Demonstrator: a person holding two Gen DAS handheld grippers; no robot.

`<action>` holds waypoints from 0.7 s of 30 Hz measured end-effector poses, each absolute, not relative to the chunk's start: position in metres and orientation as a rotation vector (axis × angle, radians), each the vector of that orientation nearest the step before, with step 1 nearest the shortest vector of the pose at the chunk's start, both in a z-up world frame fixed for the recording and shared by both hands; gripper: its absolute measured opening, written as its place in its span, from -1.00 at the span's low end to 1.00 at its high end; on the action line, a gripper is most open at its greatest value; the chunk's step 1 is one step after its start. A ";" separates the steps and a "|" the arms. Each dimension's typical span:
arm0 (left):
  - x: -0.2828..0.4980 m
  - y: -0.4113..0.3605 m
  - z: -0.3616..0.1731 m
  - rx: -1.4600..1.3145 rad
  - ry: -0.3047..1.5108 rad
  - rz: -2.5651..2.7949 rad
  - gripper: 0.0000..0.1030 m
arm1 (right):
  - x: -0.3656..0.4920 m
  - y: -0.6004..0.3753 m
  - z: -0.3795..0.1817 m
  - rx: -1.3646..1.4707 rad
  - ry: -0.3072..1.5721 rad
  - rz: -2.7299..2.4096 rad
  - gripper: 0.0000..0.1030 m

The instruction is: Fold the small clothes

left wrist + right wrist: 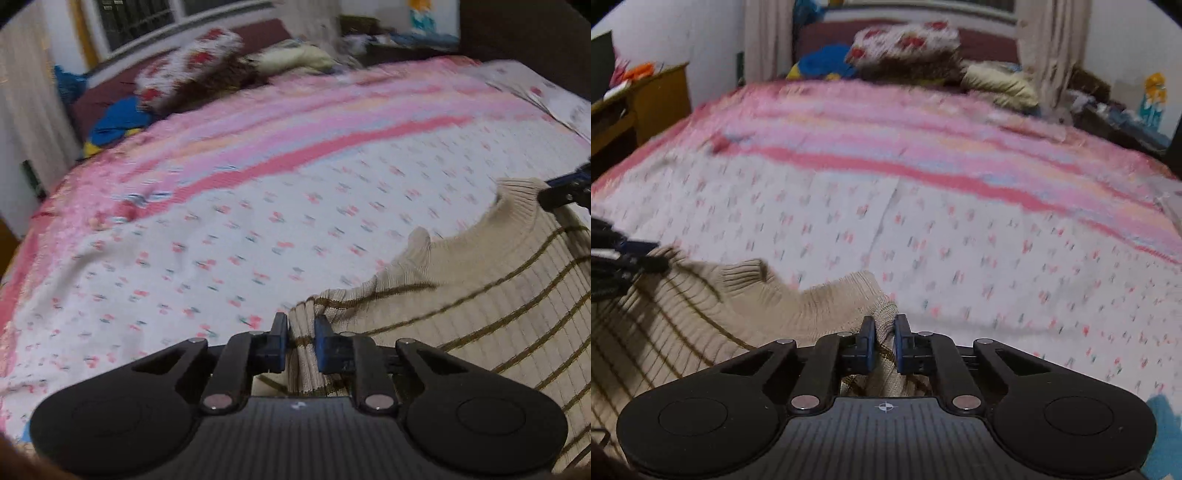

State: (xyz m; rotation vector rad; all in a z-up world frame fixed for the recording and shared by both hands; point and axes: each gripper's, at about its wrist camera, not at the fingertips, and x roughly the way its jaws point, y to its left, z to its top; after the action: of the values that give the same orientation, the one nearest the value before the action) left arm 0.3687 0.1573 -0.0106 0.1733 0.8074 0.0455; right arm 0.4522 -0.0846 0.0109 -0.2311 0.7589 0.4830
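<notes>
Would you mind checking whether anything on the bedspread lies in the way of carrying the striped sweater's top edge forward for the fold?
Nothing visible does. Both the left gripper and the right gripper are shut on the sweater, and the bedspread ahead shows only flat fabric. The pillows lie far back at the head of the bed.

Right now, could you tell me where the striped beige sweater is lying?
The sweater lies on the floral bedsheet at the near edge, lower right in the left wrist view, pinched by the left gripper and right gripper.

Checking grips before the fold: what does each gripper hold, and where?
Both hold the striped sweater: left gripper and right gripper each pinch its top edge, either side of the collar.
</notes>
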 end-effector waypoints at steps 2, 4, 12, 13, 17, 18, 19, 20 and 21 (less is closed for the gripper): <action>0.374 0.166 -0.010 0.138 0.807 0.085 -0.52 | 0.460 -0.079 0.010 -0.211 0.741 0.450 -0.82; 0.377 0.167 -0.017 0.134 0.822 0.105 -0.52 | 0.468 -0.069 -0.001 -0.214 0.773 0.418 -0.82; 0.364 0.149 -0.012 0.160 0.797 0.108 -0.44 | 0.448 -0.066 -0.006 -0.246 0.758 0.381 -0.67; 0.362 0.150 -0.008 0.149 0.787 0.111 -0.44 | 0.442 -0.073 0.003 -0.232 0.732 0.375 -0.67; 0.346 0.153 0.004 0.086 0.756 0.119 -0.43 | 0.406 -0.097 0.026 -0.167 0.695 0.424 -0.62; 0.339 0.153 0.006 0.065 0.752 0.119 -0.43 | 0.395 -0.102 0.025 -0.157 0.705 0.439 -0.61; 0.333 0.152 0.007 0.049 0.750 0.118 -0.42 | 0.385 -0.105 0.022 -0.150 0.716 0.448 -0.61; 0.324 0.150 0.008 0.039 0.747 0.117 -0.42 | 0.377 -0.107 0.017 -0.145 0.731 0.458 -0.61; 0.316 0.147 0.009 0.036 0.743 0.118 -0.42 | 0.370 -0.110 0.011 -0.136 0.751 0.465 -0.61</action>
State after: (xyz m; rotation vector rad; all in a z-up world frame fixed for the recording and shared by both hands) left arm 0.3157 0.1469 0.0091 0.0364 0.7430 0.1183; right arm 0.3704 -0.1098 0.0112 -0.1365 0.7514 0.4654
